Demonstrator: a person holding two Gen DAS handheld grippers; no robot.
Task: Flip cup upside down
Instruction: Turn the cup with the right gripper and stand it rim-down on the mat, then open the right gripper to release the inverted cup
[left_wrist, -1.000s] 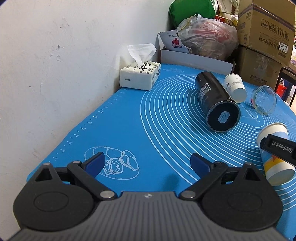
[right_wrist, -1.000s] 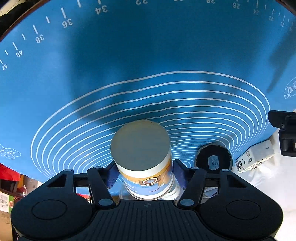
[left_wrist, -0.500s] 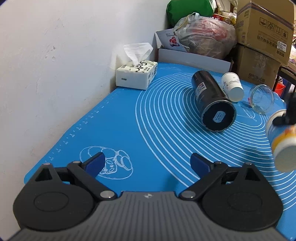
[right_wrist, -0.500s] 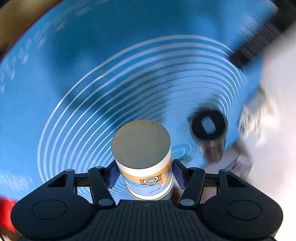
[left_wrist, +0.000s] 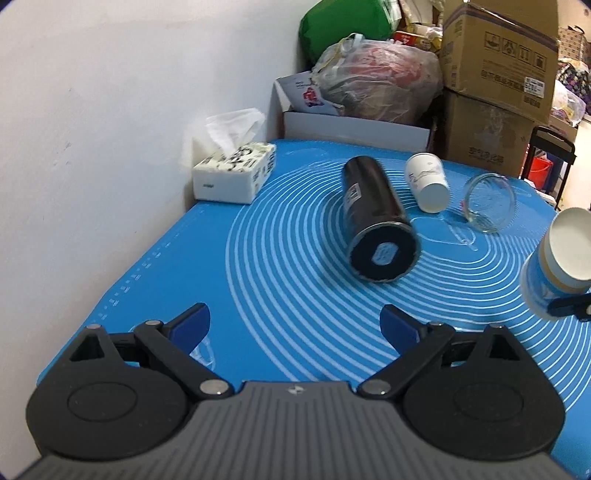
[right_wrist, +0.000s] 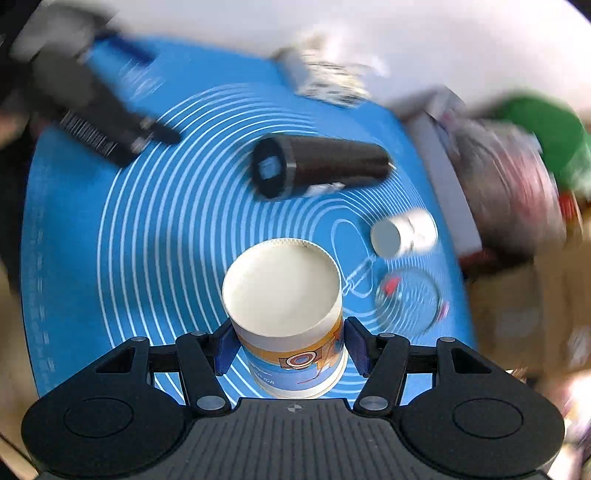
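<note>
Right gripper (right_wrist: 288, 349) is clamped on the paper cup (right_wrist: 286, 314), one blue pad against each side of the cup wall; the cup is held clear above the blue mat (right_wrist: 122, 229), its flat bottom toward the right wrist camera and its rim toward the tool body. From the left wrist view the same cup (left_wrist: 559, 258) hangs at the right edge of frame, tilted, bottom end uppermost; only a sliver of a blue pad shows beneath it there. Printing on the cup is an orange and blue band with a round emblem; its lettering is too small to read. Left gripper (left_wrist: 295, 326) is spread wide with nothing between its pads, held low over the near end of the mat. Black flask (left_wrist: 375, 218) lies on its side at mat centre, label on its base unreadable; a small white cup (left_wrist: 428, 181) and a clear glass (left_wrist: 489, 203) lie on their sides beyond it. Tissue box (left_wrist: 234, 173) sits at the wall, its print illegible. Stacked cardboard boxes (left_wrist: 498, 48), bearing handling symbols and a white sticker, show sharply only in the left view; the right view is motion-blurred, yet shows the left tool as a dark smear at upper left.
</note>
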